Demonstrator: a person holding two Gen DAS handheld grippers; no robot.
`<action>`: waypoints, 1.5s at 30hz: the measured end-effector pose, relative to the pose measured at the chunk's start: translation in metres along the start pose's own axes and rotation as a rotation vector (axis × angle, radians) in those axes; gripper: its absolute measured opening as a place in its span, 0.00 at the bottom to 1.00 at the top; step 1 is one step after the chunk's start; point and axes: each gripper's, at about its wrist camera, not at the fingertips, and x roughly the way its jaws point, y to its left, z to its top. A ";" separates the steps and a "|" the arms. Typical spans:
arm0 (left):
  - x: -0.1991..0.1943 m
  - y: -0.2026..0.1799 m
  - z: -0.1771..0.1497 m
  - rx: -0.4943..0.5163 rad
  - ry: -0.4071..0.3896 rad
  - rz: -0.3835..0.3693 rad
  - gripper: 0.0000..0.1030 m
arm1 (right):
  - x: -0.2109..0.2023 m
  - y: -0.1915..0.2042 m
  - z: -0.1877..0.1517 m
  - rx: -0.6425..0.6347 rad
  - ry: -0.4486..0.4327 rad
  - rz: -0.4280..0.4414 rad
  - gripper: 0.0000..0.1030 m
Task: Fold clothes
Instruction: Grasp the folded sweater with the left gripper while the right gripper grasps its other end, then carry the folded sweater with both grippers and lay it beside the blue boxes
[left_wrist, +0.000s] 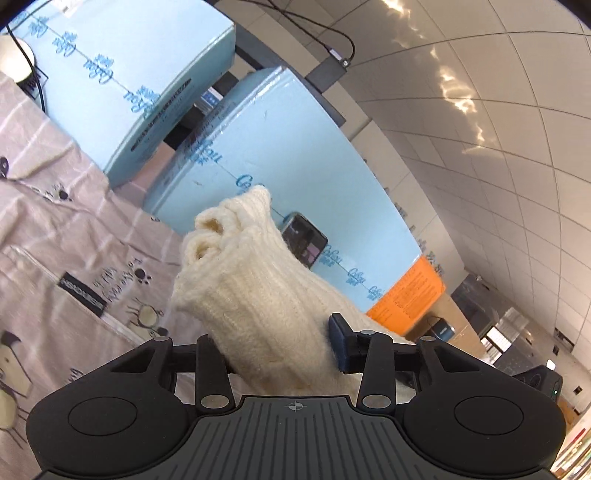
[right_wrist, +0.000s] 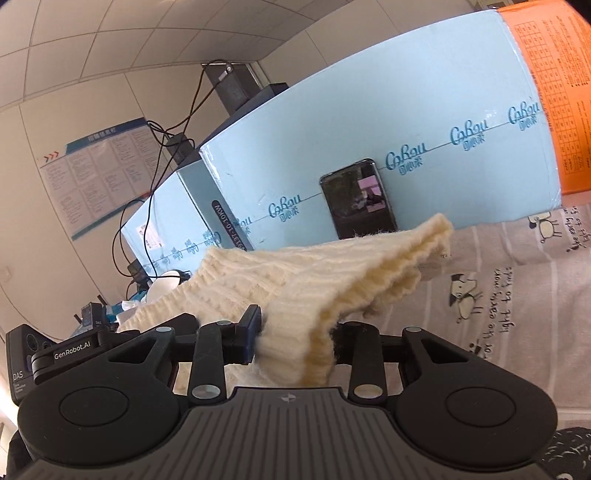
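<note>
A cream knitted sweater (left_wrist: 255, 295) is lifted off the bed. My left gripper (left_wrist: 275, 347) is shut on a thick bunch of it; ribbed folds stick up past the blue finger pad (left_wrist: 338, 341). In the right wrist view the same sweater (right_wrist: 314, 273) is clamped in my right gripper (right_wrist: 295, 341), and a ribbed edge hangs out to the right above the sheet. The left gripper's body (right_wrist: 55, 354) shows at the left of the right wrist view, close beside the right one.
A pinkish-grey cartoon-print bed sheet (left_wrist: 55, 229) lies below, and also shows in the right wrist view (right_wrist: 517, 288). Light blue foam boards (right_wrist: 369, 155) stand behind with a phone (right_wrist: 356, 199) leaning on one. Cables and a white lamp (right_wrist: 166, 286) are at left.
</note>
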 end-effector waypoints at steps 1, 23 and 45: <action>-0.006 0.003 0.005 0.017 -0.021 0.021 0.38 | 0.011 0.012 0.002 -0.015 0.006 0.003 0.30; -0.089 0.102 0.116 0.338 -0.468 0.340 0.35 | 0.248 0.190 0.029 -0.067 -0.014 0.014 0.30; -0.062 0.120 0.108 0.473 -0.433 0.981 0.96 | 0.362 0.158 -0.029 -0.127 0.152 -0.117 0.87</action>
